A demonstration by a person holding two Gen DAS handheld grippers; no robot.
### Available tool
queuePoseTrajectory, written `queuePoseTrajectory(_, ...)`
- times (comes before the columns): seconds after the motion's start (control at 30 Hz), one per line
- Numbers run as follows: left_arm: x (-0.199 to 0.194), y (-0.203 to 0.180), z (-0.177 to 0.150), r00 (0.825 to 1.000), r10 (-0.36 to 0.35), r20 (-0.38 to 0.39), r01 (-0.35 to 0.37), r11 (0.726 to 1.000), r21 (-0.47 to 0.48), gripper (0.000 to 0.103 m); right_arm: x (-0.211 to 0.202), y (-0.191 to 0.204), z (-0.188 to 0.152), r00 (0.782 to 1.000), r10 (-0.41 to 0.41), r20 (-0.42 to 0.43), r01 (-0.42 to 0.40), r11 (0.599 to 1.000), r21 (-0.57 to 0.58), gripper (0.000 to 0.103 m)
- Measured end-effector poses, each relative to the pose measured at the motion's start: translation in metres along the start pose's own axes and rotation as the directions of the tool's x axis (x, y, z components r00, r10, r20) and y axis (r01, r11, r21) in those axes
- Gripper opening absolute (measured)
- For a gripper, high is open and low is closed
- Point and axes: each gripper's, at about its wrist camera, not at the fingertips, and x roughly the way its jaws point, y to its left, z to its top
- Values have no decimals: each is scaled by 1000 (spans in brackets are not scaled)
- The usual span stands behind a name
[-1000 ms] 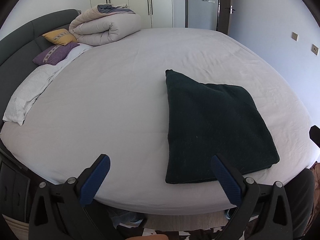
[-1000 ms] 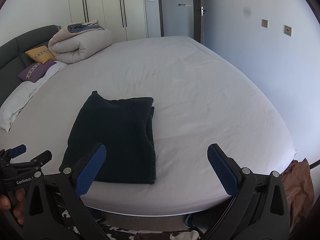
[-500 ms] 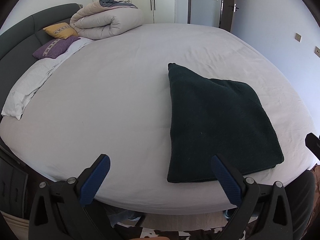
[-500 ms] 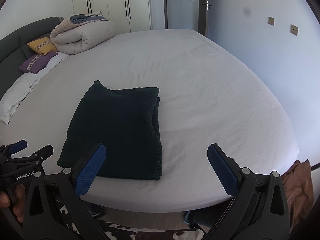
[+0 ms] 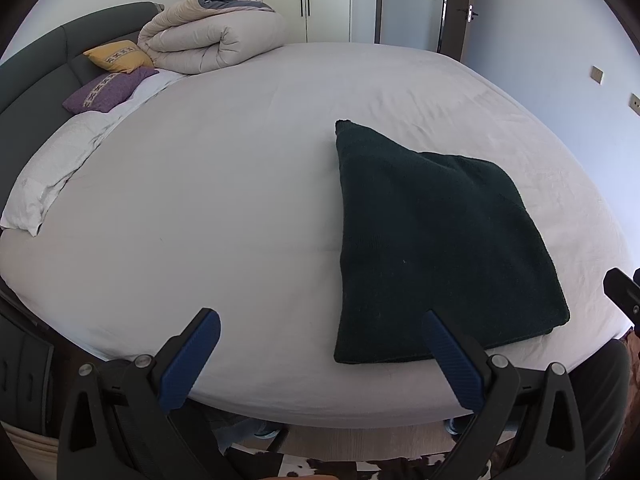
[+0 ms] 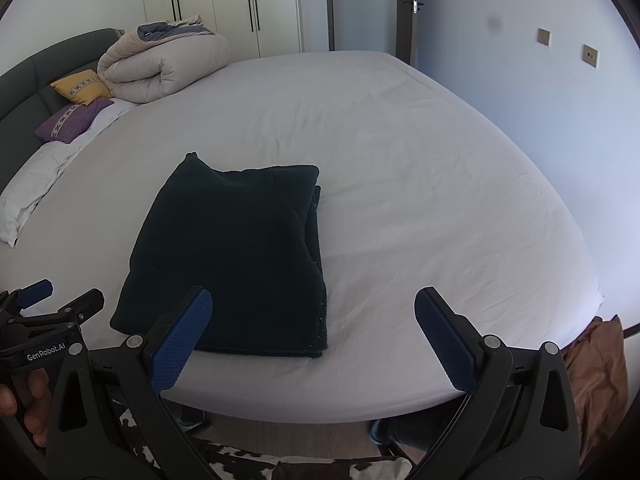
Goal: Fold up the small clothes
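A dark green knitted garment lies folded into a flat rectangle near the front edge of the white bed. It also shows in the right wrist view. My left gripper is open and empty, held off the bed's front edge, just left of the garment's near corner. My right gripper is open and empty, held at the bed's front edge by the garment's near right corner. The left gripper also shows at the left of the right wrist view.
A rolled beige duvet with yellow and purple cushions sits at the far left by the dark headboard. A white pillow lies at the left. A brown cloth hangs off the right. Wardrobes and a door stand behind.
Both grippers have risen and tilted a little over the bed, so the garment sits lower and larger in view. The garment has not moved. Both stay open.
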Motion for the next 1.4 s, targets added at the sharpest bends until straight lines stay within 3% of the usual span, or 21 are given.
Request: queuePoseTrajectory(1.4, 6, -1, -3, 1000, -1, -19, 1, 1000, -3, 103, 13, 6, -2, 1000, -4, -20, 4, 1000, 1, 103)
